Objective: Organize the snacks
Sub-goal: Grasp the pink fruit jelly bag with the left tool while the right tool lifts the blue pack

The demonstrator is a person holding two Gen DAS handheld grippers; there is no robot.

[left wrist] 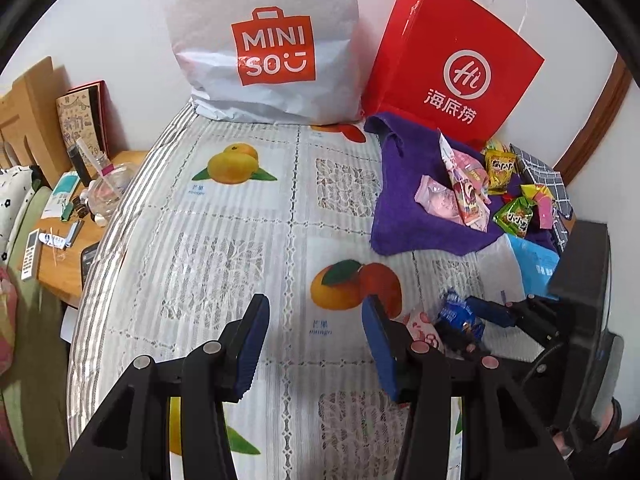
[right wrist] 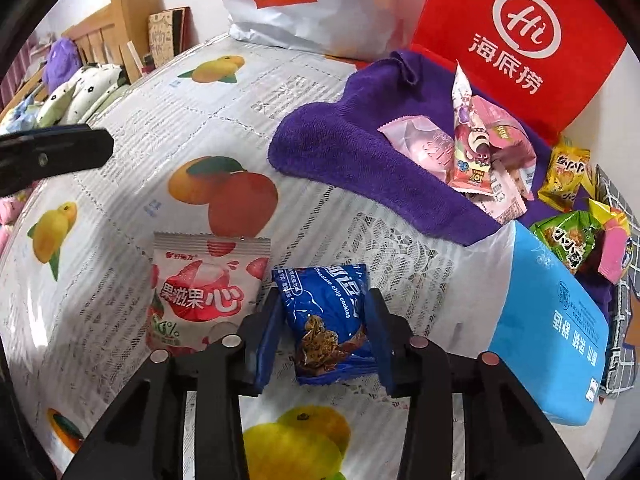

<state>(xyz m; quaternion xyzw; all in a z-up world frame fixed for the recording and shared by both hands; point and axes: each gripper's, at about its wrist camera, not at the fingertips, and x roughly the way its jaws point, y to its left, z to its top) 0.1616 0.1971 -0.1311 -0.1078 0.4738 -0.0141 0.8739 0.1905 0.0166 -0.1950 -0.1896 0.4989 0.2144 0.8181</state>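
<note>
My right gripper (right wrist: 324,320) is shut on a blue chocolate chip cookie packet (right wrist: 326,320), low over the table; it also shows in the left wrist view (left wrist: 460,316). A pink-and-white strawberry snack packet (right wrist: 204,292) lies just left of it. A purple towel (right wrist: 352,152) at the right holds pink snack packets (right wrist: 472,152), with yellow and green packets (right wrist: 564,236) beyond. My left gripper (left wrist: 316,344) is open and empty above the fruit-print tablecloth (left wrist: 224,220).
A white MINISO bag (left wrist: 268,40) and a red Hi paper bag (left wrist: 452,64) stand at the back against the wall. A light blue pack (right wrist: 552,340) lies at the right. A cluttered wooden side table (left wrist: 60,220) stands at the left.
</note>
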